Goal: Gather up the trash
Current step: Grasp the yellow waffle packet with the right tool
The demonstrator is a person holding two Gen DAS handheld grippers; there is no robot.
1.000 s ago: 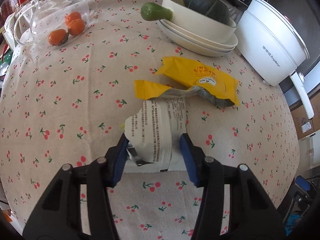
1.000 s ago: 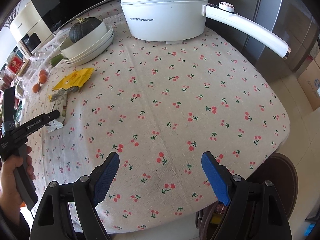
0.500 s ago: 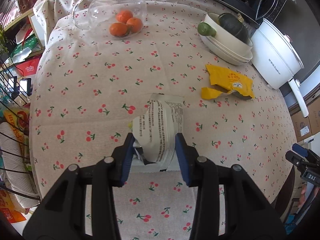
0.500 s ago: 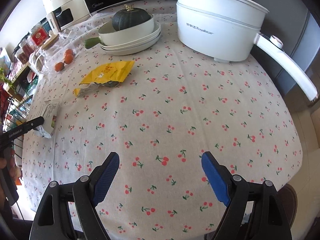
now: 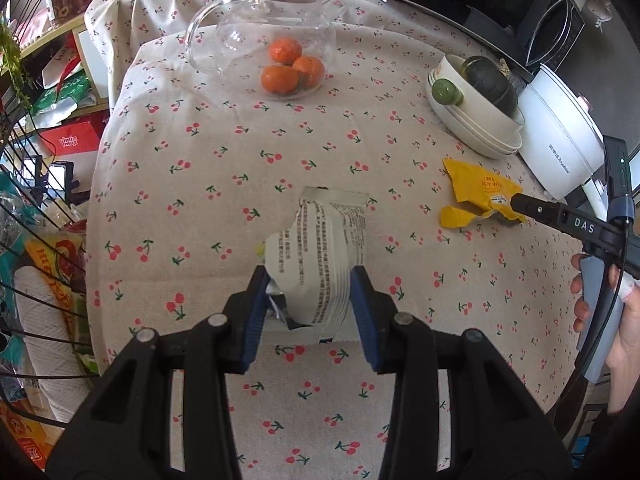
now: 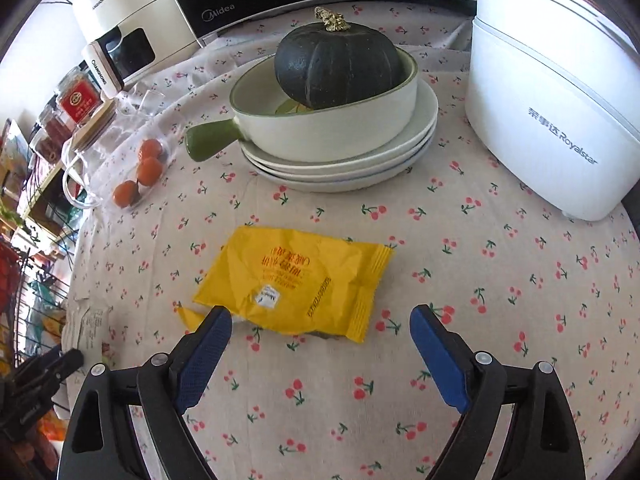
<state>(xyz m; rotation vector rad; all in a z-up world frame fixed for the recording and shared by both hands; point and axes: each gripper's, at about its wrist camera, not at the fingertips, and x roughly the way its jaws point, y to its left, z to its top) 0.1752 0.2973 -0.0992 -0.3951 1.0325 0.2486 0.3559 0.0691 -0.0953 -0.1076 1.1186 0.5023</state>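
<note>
My left gripper (image 5: 310, 276) is shut on a torn white wrapper (image 5: 324, 248) with black print and holds it above the cherry-print tablecloth. The wrapper also shows at the left edge of the right wrist view (image 6: 90, 326). A crumpled yellow wrapper (image 6: 294, 282) lies on the cloth just ahead of my right gripper (image 6: 320, 322), which is open and empty, its fingers either side of the wrapper's near edge. In the left wrist view the yellow wrapper (image 5: 480, 196) lies at the right, with the right gripper's tip over it.
A white electric pot (image 6: 548, 120) stands at the right. A dark green pumpkin (image 6: 338, 64) sits in a white pan on stacked plates (image 6: 344, 168). A glass jug with oranges (image 5: 280, 52) stands at the back. Wire racks and clutter (image 5: 36, 240) lie beyond the left table edge.
My left gripper has lifted and pulled back toward the left with the white wrapper. My right gripper has moved in over the table up to the yellow wrapper.
</note>
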